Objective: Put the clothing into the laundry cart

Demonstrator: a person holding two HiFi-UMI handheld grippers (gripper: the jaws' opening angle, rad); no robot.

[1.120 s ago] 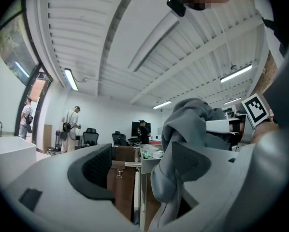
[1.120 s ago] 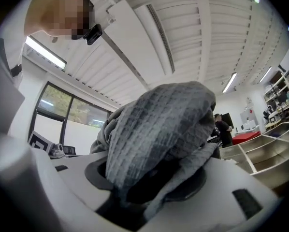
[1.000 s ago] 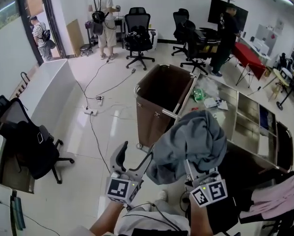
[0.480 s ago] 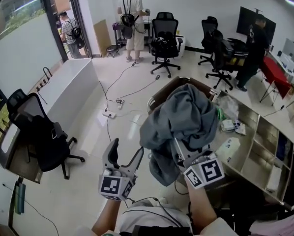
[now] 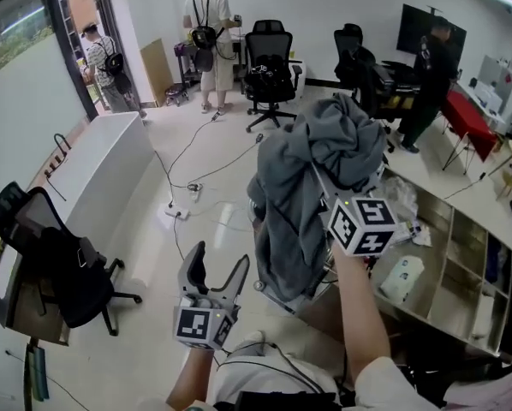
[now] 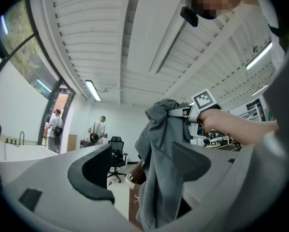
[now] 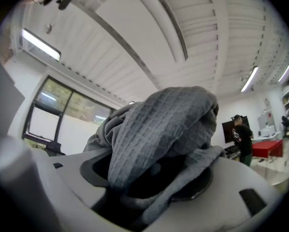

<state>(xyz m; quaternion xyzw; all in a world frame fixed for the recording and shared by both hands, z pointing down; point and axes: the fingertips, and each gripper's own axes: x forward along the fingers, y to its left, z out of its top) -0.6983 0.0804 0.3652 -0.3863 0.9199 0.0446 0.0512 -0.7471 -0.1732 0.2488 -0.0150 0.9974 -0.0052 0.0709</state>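
My right tongs [image 7: 149, 180] are raised high and their jaws are opening. The grey garment [image 5: 324, 161] lies between them and is heaped over both, and the pads no longer look pressed on it. My left tongs [image 5: 219, 259] are low in front of me with jaws well apart and nothing between them; the garment shows beyond them, not in them.

The garment is thick, waffle-textured grey cloth. It is bunched in a mound on top of the right tongs, with a long fold hanging straight down past my right arm.

The fold hangs over the brown laundry cart [image 6: 133, 199], whose metal rim shows just behind the cloth. The garment hides the inside of the cart, so I cannot tell what is in it. To the right, a steel shelf unit [image 5: 461, 268] holds a white bag [image 5: 401, 276] in one compartment.
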